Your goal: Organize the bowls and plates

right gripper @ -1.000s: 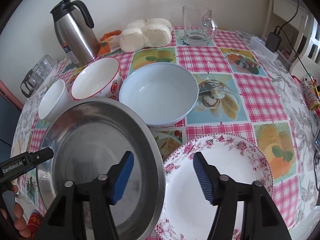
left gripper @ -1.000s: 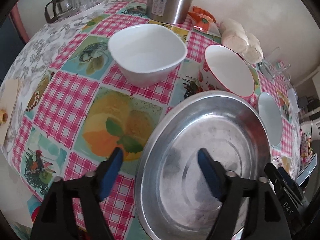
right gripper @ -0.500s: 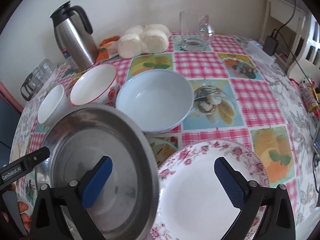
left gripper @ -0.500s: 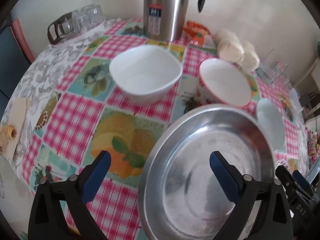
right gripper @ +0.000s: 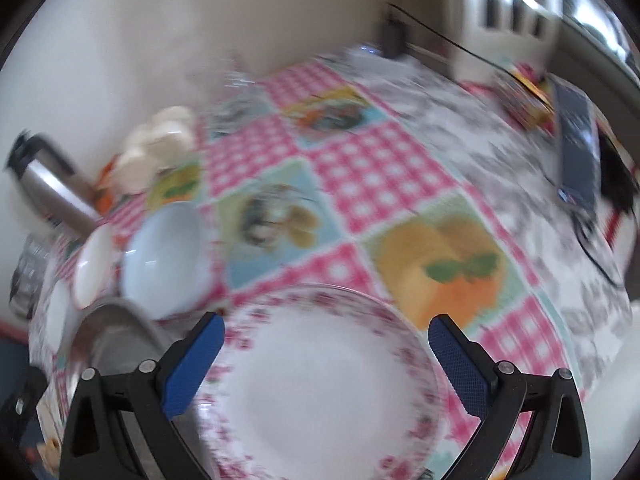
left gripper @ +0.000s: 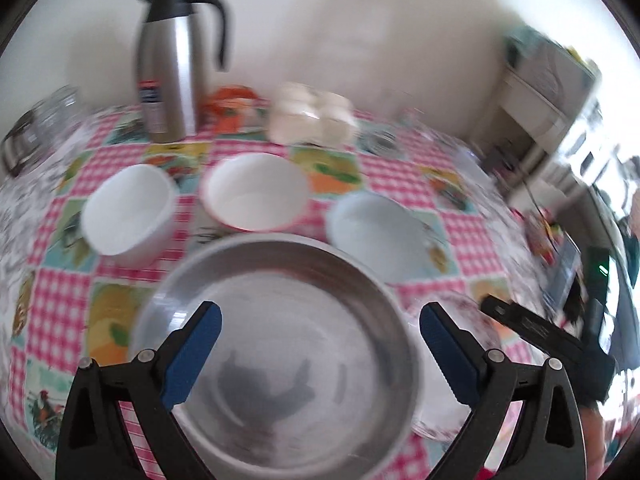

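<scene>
Metal plate [left gripper: 280, 344] left of floral plate [right gripper: 320, 384]

A plain cream wall [left gripper: 360, 32] stands beyond the jaws, behind a table [right gripper: 376, 168] under a pink checked cloth with fruit pictures. Right of the jaws, white furniture [left gripper: 536, 92] is blurred, and daylight glares there.

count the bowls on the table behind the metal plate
3, in a row: a white bowl on the left, a red-rimmed bowl in the middle, a pale blue bowl on the right. None seems hidden.
</scene>
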The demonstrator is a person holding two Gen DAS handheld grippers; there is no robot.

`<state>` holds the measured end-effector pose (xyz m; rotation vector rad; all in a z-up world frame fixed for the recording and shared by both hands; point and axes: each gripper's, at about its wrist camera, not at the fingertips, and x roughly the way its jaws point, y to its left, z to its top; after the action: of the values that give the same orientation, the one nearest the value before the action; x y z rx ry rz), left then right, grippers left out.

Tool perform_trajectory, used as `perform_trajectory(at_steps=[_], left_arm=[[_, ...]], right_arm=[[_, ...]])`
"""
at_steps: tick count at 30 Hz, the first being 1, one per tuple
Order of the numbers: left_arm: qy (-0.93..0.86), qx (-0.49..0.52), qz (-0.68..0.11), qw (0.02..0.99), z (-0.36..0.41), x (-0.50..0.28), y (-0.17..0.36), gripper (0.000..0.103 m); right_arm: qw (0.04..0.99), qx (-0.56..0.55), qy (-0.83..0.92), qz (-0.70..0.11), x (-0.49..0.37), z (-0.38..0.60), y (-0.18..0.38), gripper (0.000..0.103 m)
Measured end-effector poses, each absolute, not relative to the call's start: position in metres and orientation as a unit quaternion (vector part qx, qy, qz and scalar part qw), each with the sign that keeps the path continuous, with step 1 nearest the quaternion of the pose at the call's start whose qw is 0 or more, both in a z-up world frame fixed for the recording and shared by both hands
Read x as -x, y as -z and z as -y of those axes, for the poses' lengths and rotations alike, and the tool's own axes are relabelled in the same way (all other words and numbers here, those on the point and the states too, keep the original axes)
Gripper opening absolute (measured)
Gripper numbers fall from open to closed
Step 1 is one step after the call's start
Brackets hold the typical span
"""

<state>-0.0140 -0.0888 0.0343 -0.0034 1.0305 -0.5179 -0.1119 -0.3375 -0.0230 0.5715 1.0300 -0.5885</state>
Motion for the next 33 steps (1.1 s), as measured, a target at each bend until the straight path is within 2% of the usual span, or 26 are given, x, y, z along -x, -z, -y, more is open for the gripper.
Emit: perform_trajectory(at_steps=[8,10,14,16,18,19,22,26,30,33], left_arm=[[0.299,-0.039,-0.497,0.814,0.139,0.045,-0.037,0.099],[0.312,-0.041,-0.498,0.808,0.146,0.051,-0.037,0.099],[0.325,-0.055,-0.510,0.794,0.159,0.059,-0.030,0.098],[0.331,-0.061,-0.516,0.788,0.164,0.061,-0.027,0.091],[0.336,-0.068,-0.523,0.781,0.170,0.064,-0.023,0.086],[0.338,-0.071,-0.525,0.778,0.173,0.065,-0.021,0.085],[0.343,-0.076,-0.528,0.773,0.177,0.069,-0.019,0.081],[0.352,-0.074,-0.538,0.763,0.183,0.071,-0.015,0.079],[0.363,-0.073,-0.552,0.747,0.187,0.074,-0.009,0.069],[0.366,-0.074,-0.565,0.736,0.192,0.076,-0.003,0.068]], right_arm=[[0.764,-0.303,0.276,-0.498,0.137,0.363,0.044,0.101],[0.759,-0.309,0.272,-0.505,0.139,0.366,0.050,0.090],[0.746,-0.315,0.264,-0.524,0.140,0.370,0.062,0.075],[0.741,-0.321,0.261,-0.529,0.143,0.371,0.066,0.058],[0.739,-0.326,0.254,-0.533,0.144,0.372,0.070,0.049],[0.740,-0.326,0.248,-0.534,0.144,0.371,0.071,0.041],[0.745,-0.313,0.244,-0.537,0.142,0.370,0.070,0.027],[0.748,-0.321,0.246,-0.526,0.144,0.372,0.069,0.024],[0.751,-0.316,0.256,-0.521,0.148,0.376,0.066,0.023],[0.748,-0.323,0.270,-0.513,0.150,0.385,0.066,0.023]])
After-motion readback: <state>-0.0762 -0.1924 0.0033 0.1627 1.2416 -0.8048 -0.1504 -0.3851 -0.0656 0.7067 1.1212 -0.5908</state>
